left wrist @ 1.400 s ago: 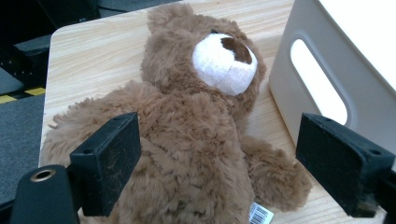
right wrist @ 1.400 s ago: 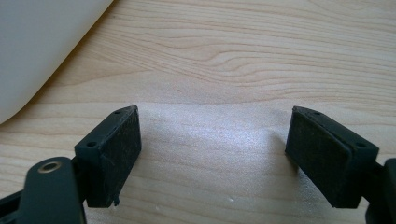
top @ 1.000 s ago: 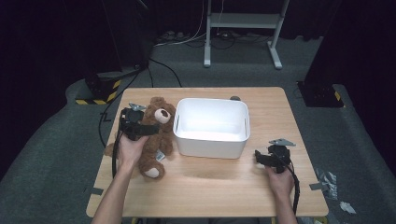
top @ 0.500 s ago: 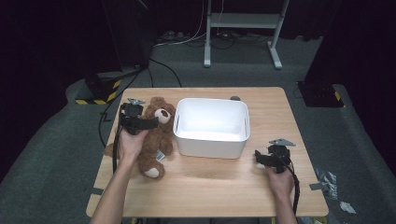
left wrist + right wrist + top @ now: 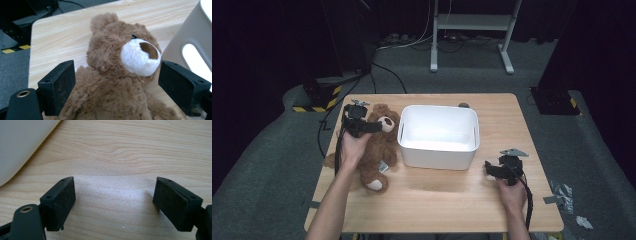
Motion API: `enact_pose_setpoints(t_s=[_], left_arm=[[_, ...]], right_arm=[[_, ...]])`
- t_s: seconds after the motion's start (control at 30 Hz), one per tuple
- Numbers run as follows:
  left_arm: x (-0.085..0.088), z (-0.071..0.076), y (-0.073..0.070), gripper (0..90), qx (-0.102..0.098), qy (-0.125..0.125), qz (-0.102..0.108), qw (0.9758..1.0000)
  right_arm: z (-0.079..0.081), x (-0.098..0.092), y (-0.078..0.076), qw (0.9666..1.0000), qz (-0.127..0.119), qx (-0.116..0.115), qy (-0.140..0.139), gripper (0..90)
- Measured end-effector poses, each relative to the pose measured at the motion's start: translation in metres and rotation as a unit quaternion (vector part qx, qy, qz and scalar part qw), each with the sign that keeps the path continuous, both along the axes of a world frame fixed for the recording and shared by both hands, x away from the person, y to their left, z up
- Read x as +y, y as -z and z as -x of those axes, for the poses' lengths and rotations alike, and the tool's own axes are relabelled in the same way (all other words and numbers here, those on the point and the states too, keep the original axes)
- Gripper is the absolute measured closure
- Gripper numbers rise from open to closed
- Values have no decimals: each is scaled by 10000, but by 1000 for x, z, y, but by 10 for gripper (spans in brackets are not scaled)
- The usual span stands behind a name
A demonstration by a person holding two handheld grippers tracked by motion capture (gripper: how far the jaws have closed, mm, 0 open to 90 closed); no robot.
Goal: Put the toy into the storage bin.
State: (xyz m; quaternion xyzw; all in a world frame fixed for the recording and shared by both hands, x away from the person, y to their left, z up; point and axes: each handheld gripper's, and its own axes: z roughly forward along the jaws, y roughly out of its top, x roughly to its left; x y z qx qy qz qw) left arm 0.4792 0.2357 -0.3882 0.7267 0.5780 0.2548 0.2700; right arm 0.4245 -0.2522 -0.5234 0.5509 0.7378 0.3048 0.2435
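A brown teddy bear (image 5: 379,145) lies on its back on the wooden table (image 5: 437,200), just left of a white plastic bin (image 5: 437,156). My left gripper (image 5: 368,126) hovers over the bear's chest and neck, open wide. In the left gripper view the bear (image 5: 125,50) sits between the two black pads (image 5: 58,85), which stand apart from its fur, and my left gripper (image 5: 121,85) holds nothing. My right gripper (image 5: 492,170) rests low near the bin's front right corner. In its own view my right gripper (image 5: 115,202) is open over bare wood.
The bin (image 5: 192,52) stands close to the bear's right side, its handle slot facing it. A corner of the bin (image 5: 22,145) lies just ahead of the right gripper. Cables and a yellow-black striped base (image 5: 317,102) sit on the floor beyond the table's left edge.
My left gripper has slid along the bear from its belly toward its head, away from the person. The right gripper has stayed where it was.
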Motion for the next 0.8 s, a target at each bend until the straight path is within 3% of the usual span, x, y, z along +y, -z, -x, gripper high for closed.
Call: enact_pose_setpoints(t_s=[0.23, 0.4, 0.63, 0.8], left_arm=[[-7, -9, 11, 137, 122, 135, -53, 9998], [-9, -20, 24, 134, 383, 155, -216, 9989], [-12, -28, 37, 132, 594, 166, -350, 9975], [-11, -31, 42, 121, 668, 241, -266, 9971]], right_arm=[[0, 0, 0, 10000, 6, -7, -10, 176], [0, 0, 0, 10000, 6, -5, -13, 175], [0, 0, 0, 10000, -22, 23, -1, 175], [0, 0, 0, 10000, -9, 8, -3, 175]])
